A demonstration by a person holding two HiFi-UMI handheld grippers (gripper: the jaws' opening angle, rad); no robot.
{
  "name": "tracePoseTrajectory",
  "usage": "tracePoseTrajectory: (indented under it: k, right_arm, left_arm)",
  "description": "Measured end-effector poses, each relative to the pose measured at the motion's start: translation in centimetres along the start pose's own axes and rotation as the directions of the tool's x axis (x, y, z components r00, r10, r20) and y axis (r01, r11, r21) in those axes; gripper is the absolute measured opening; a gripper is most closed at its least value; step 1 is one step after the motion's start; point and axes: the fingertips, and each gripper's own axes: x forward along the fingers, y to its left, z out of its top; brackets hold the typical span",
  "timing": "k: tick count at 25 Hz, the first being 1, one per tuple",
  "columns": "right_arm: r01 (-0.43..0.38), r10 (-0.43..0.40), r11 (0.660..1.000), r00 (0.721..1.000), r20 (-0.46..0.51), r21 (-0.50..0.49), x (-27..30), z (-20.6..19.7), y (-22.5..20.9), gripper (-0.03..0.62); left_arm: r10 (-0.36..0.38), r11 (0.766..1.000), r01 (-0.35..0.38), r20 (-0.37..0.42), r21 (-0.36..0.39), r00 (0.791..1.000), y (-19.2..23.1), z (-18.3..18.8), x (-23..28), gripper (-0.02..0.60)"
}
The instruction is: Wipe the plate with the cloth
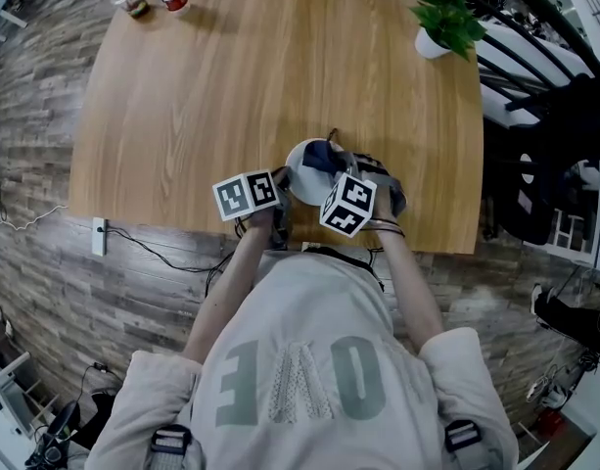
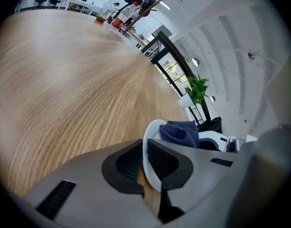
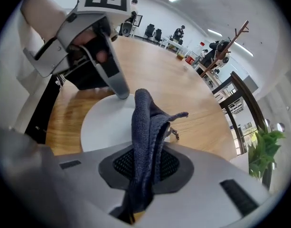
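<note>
The left gripper [image 2: 145,161] clamps the plate [image 3: 102,127] rim, and the right gripper [image 3: 144,167] grasps the cloth [image 3: 145,122] over the plate.

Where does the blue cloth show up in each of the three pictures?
Head view: the cloth is at the centre, over the plate.
Left gripper view: the cloth is lower right of centre, behind the plate's rim.
Right gripper view: the cloth is at the centre, gripped in the right claw, over the plate.
Shared landmark: the white plate.
</note>
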Motion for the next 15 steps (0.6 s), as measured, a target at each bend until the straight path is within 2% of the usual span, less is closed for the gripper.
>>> tracePoseTrajectory:
  k: [5, 9, 15]
  right_arm:
    - [-0.079, 0.079, 0.997, 0.997, 0.008, -0.02, -1.8, -0.3, 3.8, 0.061]
    - [-0.178, 0.178, 0.984, 0.983, 0.034, 0.003, -3.5, -0.4, 6.9, 0.06]
    - [-0.261, 0.261, 0.965, 0.964, 0.045, -0.004, -5.0, -0.1, 9.6, 0.06]
  left_arm:
    - [0.003, 1.0, -0.003, 0.008, -0.001, 1.0, -0.1, 0.1, 0.0, 0.037]
    - [0.008, 1.0, -0.008, 0.011, 0.003, 1.0, -0.2, 0.0, 0.1, 0.037]
    - [0.009, 1.0, -0.009, 0.014, 0.002, 1.0, -0.1, 0.1, 0.2, 0.037]
